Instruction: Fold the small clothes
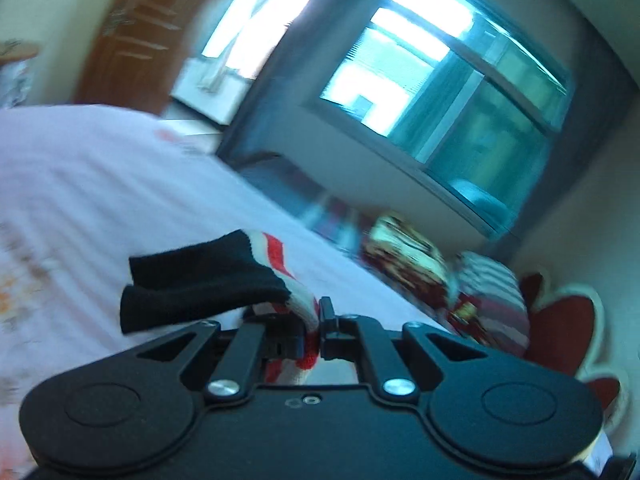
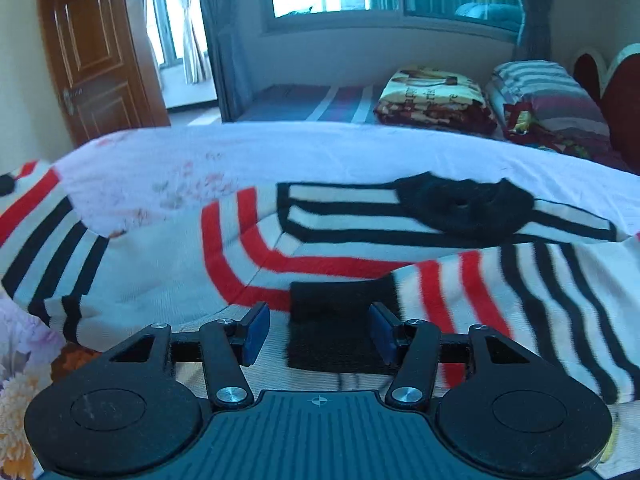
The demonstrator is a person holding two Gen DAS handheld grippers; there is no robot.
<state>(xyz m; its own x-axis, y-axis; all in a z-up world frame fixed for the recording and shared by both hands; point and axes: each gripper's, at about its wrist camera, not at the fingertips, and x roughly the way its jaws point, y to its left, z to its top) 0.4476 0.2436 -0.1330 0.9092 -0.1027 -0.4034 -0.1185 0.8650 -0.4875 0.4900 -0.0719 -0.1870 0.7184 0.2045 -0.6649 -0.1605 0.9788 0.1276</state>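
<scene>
Left tool (image 1: 316, 336) pinches the striped sweater (image 2: 320, 248); right tool (image 2: 316, 334) spread; no legible writing.

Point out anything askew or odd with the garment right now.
The striped sweater lies rumpled, not flat: its black collar is folded over. The left gripper is shut on a black cuff, lifted off the bed. The right gripper is open over another black cuff.

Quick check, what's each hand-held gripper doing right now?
Left hand-held gripper: closed on the striped garment near its black cuff, lifted off the bed.
Right hand-held gripper: open, jaws either side of a black cuff, not gripping.
</scene>
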